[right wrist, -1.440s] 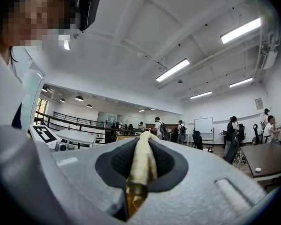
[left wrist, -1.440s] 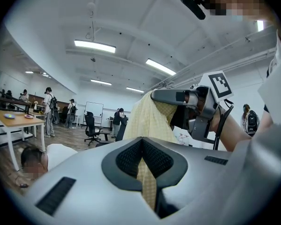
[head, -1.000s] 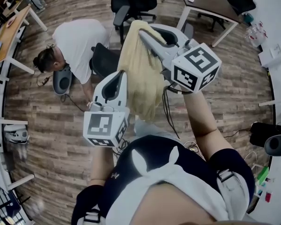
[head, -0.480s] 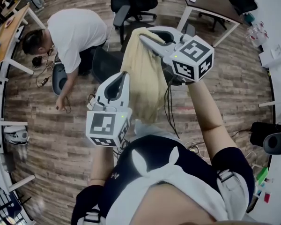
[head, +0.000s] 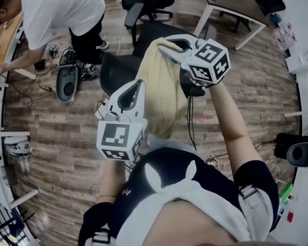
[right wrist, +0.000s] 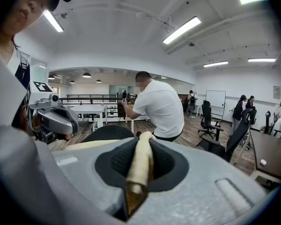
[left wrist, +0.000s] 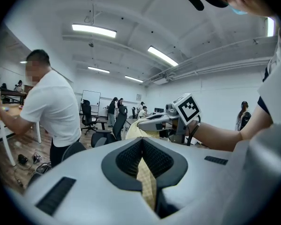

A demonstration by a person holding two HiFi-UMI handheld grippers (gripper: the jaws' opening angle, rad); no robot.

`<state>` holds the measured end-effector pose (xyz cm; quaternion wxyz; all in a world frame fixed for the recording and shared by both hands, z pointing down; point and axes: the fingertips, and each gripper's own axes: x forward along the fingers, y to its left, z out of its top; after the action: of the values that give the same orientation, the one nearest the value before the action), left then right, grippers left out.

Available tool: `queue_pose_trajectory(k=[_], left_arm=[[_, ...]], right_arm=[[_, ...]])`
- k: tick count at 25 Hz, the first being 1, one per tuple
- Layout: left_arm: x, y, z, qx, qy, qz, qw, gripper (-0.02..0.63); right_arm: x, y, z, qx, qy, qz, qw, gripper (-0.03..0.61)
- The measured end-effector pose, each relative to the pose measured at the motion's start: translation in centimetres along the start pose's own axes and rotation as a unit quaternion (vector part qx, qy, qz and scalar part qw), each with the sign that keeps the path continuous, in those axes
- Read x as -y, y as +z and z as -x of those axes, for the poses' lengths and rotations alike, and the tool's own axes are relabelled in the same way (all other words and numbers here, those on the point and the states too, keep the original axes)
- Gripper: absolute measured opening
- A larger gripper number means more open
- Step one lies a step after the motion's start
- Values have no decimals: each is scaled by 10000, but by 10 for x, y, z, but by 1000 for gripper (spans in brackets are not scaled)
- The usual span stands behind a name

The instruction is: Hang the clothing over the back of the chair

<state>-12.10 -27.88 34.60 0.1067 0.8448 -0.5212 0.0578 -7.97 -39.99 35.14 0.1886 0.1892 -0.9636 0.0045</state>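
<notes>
While left gripper (head: 139, 85) sits nearest, ribbed black fingers (left wrist: 126, 157) clench thin woven fold of pale yellow clothing (head: 161, 94). Right gripper (head: 162, 46) farther out, fingers clamped on rolled, bunched edge. Soft fabric drapes limp between both, held in air over black mesh-backed chair (head: 117, 68). Beyond: wood-plank floor (head: 56, 132), person in white T-shirt (head: 61, 9).

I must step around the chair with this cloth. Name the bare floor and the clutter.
Bare floor: right of the chair, up to the desk; also at the head view's lower left. Crowded: left of the chair, with a person, cables and a grey device.
</notes>
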Motion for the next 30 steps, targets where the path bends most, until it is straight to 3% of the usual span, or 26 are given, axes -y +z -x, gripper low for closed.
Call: queue_pose_trajectory(k=[17,30], left_arm=[[-3,-16,-25,-288,-61,43,9996,6],[-5,-22,-31,-384,-118,58,9992,6]], right_arm=[[13,-69,-22,-807,141,-293,9962,59],[21,-80,-16,-768,-106,-596,9952,107]])
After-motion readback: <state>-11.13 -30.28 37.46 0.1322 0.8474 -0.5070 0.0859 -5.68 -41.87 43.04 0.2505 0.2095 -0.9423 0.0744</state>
